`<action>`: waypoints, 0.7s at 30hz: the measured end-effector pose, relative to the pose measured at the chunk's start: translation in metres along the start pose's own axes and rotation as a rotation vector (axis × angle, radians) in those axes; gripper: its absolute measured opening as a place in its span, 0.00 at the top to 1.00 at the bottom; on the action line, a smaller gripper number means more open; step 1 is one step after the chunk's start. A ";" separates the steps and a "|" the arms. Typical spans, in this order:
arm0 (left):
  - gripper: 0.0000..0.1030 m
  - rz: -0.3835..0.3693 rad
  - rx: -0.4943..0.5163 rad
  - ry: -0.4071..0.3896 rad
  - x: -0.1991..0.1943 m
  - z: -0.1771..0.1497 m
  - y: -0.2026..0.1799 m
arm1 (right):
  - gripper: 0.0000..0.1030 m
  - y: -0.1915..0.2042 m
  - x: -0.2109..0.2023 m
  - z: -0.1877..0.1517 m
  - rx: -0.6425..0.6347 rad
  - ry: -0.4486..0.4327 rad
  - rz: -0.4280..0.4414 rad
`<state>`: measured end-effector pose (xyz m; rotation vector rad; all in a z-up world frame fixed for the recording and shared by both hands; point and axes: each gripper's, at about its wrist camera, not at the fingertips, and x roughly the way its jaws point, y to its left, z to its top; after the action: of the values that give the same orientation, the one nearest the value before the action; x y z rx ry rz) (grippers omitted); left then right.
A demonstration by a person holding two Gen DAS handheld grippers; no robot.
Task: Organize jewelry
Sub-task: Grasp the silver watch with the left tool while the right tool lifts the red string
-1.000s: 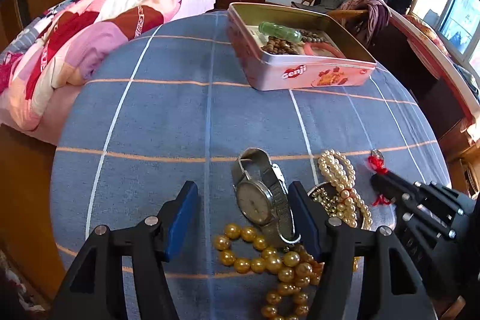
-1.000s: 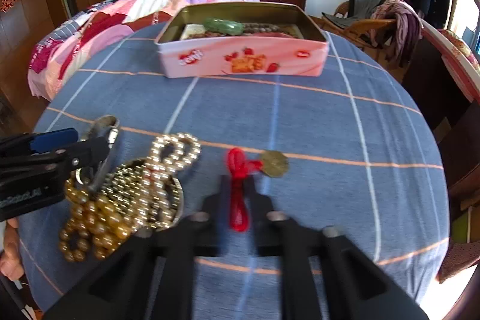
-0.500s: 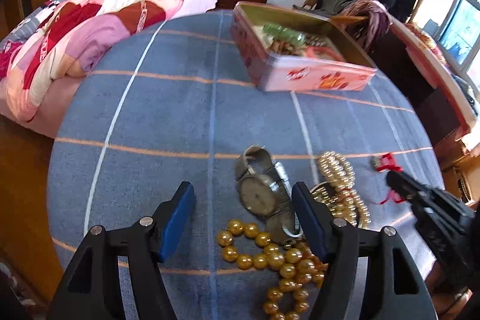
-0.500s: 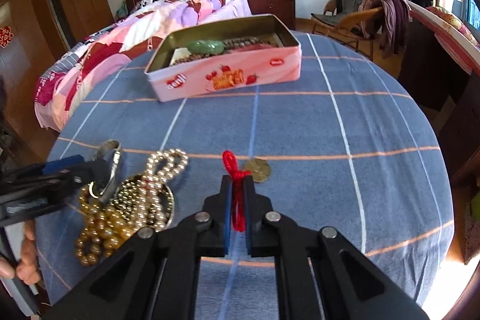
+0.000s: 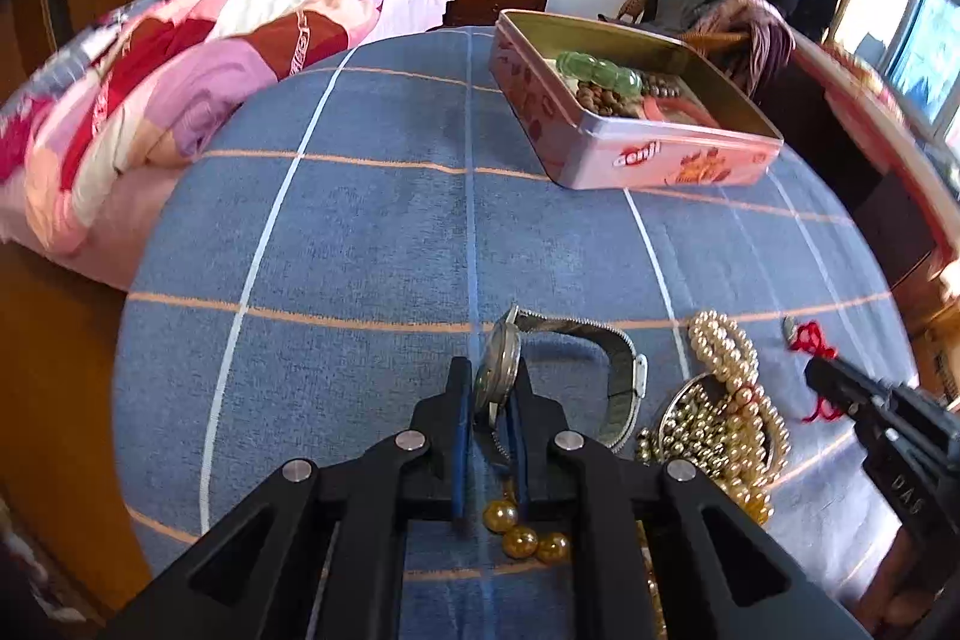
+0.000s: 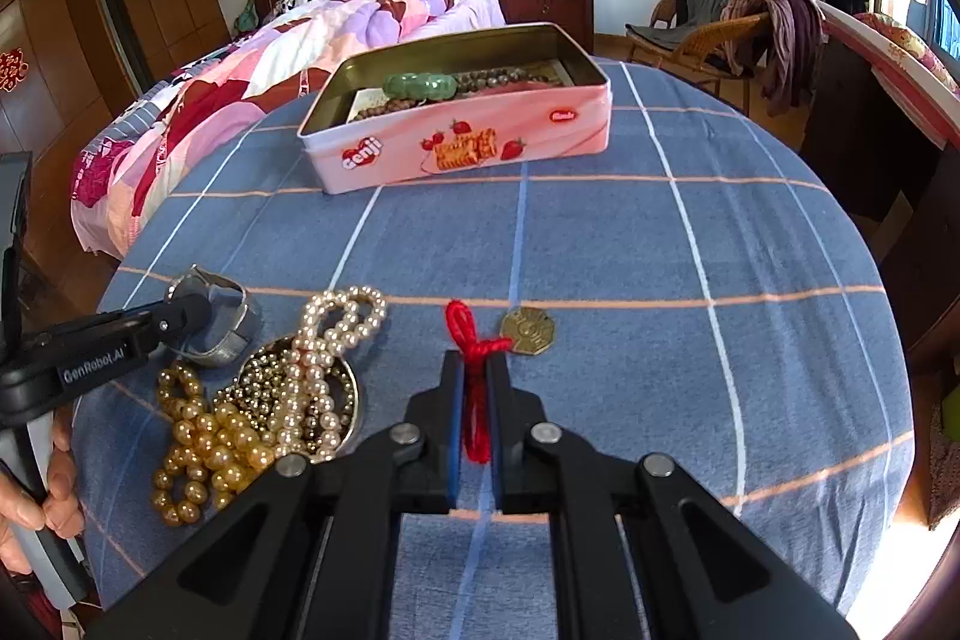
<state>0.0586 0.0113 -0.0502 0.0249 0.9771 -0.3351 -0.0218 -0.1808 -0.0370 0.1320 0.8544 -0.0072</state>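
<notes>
My left gripper point(image 5: 491, 388) is shut on a silver wristwatch point(image 5: 501, 370), gripping its case on edge; the mesh band point(image 5: 618, 376) loops to the right. My right gripper point(image 6: 474, 376) is shut on the red cord point(image 6: 474, 394) of a brass coin pendant point(image 6: 527, 331) that lies on the cloth. A pile of pearl and gold bead strands point(image 6: 300, 388) lies between the grippers, also in the left wrist view point(image 5: 720, 400). An open pink tin point(image 6: 462, 142) at the table's far side holds a green bracelet point(image 6: 420, 85) and brown beads.
The round table has a blue checked cloth point(image 6: 690, 250). A bed with a patchwork quilt point(image 5: 210, 58) lies beyond on the left. A wicker chair with clothes point(image 6: 738, 28) stands at the back right. A person's hand point(image 6: 36, 490) holds the left gripper.
My left gripper has closed on the watch and tipped it up on edge. My right gripper has stayed shut on the red cord and shifted a little.
</notes>
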 end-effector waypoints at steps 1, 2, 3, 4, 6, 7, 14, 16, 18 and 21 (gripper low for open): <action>0.90 0.015 0.010 -0.005 0.000 -0.001 -0.003 | 0.90 0.000 0.000 0.000 0.000 0.001 -0.001; 0.90 0.021 0.014 -0.009 0.000 -0.001 -0.004 | 0.90 0.000 0.000 0.000 0.001 0.001 0.000; 0.90 0.027 0.017 -0.013 0.000 -0.001 -0.005 | 0.91 0.000 0.000 0.000 0.003 -0.002 0.002; 0.90 0.024 0.014 -0.014 -0.001 -0.002 -0.005 | 0.91 0.000 -0.001 0.000 0.008 -0.008 0.000; 0.91 0.009 -0.006 -0.020 -0.003 -0.002 -0.003 | 0.90 -0.002 -0.006 0.001 0.017 -0.030 0.000; 0.91 0.007 -0.011 -0.031 -0.006 -0.002 -0.004 | 0.91 -0.003 -0.010 0.003 0.023 -0.045 0.001; 0.91 -0.015 0.017 -0.182 -0.044 0.019 -0.014 | 0.90 -0.012 -0.029 0.021 0.048 -0.126 -0.003; 0.92 -0.026 0.036 -0.224 -0.054 0.026 -0.019 | 0.90 -0.015 -0.035 0.028 0.055 -0.155 0.000; 0.92 -0.044 0.052 -0.256 -0.063 0.034 -0.024 | 0.90 -0.017 -0.041 0.036 0.063 -0.182 0.012; 0.92 -0.059 0.066 -0.283 -0.068 0.044 -0.030 | 0.90 -0.018 -0.048 0.047 0.066 -0.221 0.030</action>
<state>0.0511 -0.0066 0.0342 0.0080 0.6869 -0.4131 -0.0196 -0.2065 0.0275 0.2028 0.6319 -0.0213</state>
